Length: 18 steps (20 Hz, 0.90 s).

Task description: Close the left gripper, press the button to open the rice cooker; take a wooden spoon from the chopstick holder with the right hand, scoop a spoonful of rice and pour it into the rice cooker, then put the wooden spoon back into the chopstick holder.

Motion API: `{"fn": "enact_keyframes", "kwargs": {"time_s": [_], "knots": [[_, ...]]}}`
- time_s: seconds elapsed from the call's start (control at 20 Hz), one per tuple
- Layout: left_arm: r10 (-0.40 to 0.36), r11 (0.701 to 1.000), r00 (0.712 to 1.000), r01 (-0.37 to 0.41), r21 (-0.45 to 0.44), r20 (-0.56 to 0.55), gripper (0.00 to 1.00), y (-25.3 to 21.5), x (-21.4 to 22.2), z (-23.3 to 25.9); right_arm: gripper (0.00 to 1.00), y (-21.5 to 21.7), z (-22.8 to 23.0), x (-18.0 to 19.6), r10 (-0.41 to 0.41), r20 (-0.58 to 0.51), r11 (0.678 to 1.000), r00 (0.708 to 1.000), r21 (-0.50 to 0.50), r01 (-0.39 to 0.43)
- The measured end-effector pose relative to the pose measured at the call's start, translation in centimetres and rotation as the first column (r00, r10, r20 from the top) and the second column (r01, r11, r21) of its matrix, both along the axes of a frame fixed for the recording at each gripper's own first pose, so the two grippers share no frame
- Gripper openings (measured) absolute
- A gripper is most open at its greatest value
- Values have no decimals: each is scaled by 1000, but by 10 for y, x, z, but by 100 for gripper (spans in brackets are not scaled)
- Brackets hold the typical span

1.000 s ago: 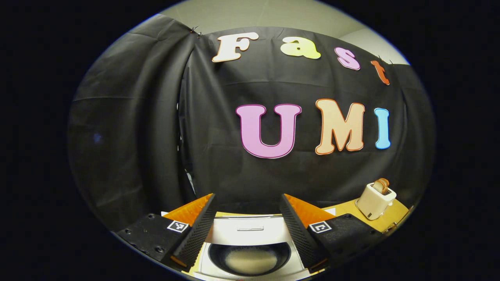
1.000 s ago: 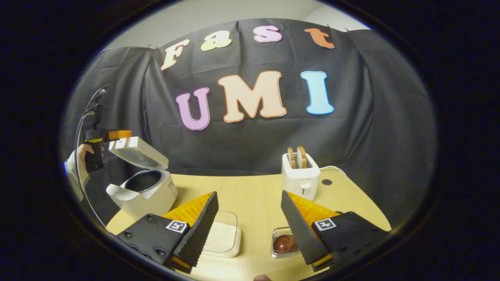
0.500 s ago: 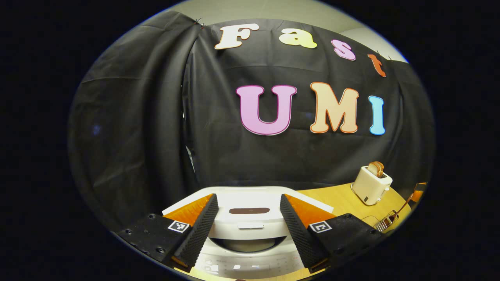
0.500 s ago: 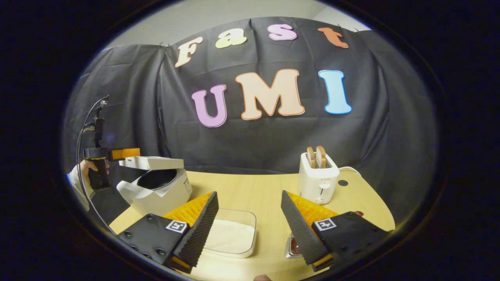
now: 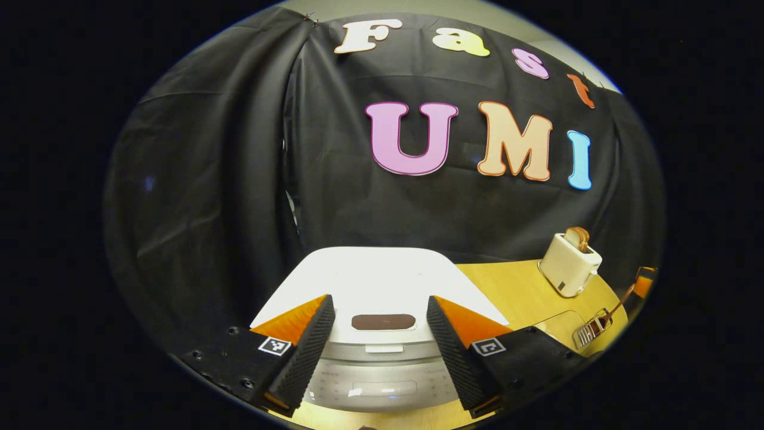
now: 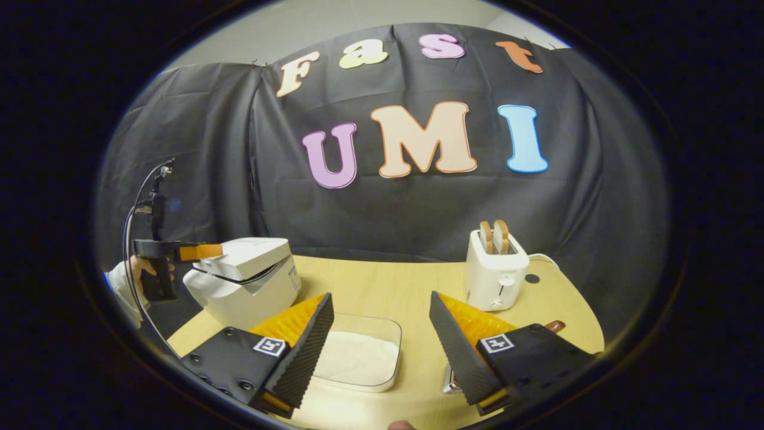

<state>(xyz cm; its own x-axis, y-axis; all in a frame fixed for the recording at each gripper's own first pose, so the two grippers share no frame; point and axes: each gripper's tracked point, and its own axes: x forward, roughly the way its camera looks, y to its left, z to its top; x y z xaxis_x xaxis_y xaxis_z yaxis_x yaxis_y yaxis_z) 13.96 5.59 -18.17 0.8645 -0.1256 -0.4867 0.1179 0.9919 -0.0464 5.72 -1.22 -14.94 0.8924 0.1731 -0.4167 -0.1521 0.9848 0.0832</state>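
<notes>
The white rice cooker [image 5: 382,275] sits right under my left gripper [image 5: 378,301], which is open with its fingers spread over the lid's front edge. In the right gripper view the cooker [image 6: 245,280] stands at the table's left, its lid down with a thin dark gap left. The left gripper [image 6: 197,251] rests on that lid, held by a hand [image 6: 140,272]. My right gripper [image 6: 379,297] is open and holds nothing, hovering above the clear tray of rice [image 6: 358,355]. The chopstick holder [image 5: 591,331] with the wooden spoon handle [image 5: 624,298] stands at the far right.
A white toaster [image 6: 495,272] with two slices of bread stands at the back right of the wooden table [image 6: 388,286]. The holder's metal edge [image 6: 449,376] peeks out beside my right finger. The black cloth wall closes the back.
The cooker lid has swung down from wide open to almost shut, and the left gripper has come down with it. The right gripper has drifted slightly, staying open.
</notes>
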Motion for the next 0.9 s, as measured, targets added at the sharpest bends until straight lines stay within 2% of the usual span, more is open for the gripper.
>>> {"fn": "enact_keyframes", "kwargs": {"time_s": [0.3, 0.4, 0.6, 0.65, 0.7, 0.9], "knots": [[-3, 1000, 998, 3, -6, -66, 93, 1, -8, -21, 100, 0, -3, 1, -1, -11, 1000, 1000, -3, 1], [-14, 1000, 998, 15, 11, -54, 94, -1, -9, -21, 100, 2, -5, 2, 0, -14, 1000, 1000, -4, 0], [-48, 998, 989, 54, 45, -138, 95, 0, -19, -38, 100, 7, -9, 3, 6, -21, 1000, 1000, -6, -7], [-42, 998, 994, 45, 32, -100, 98, 1, -14, -30, 100, 9, -10, 3, 9, -22, 1000, 1000, -6, -9], [-32, 999, 990, 37, 36, -136, 97, 0, -18, -37, 100, 11, -11, 3, 13, -23, 1000, 1000, -7, -13], [-8, 1000, 995, 9, 11, -100, 97, -1, -16, -35, 100, 20, -12, 2, 29, -27, 1000, 999, -10, -29]]}}
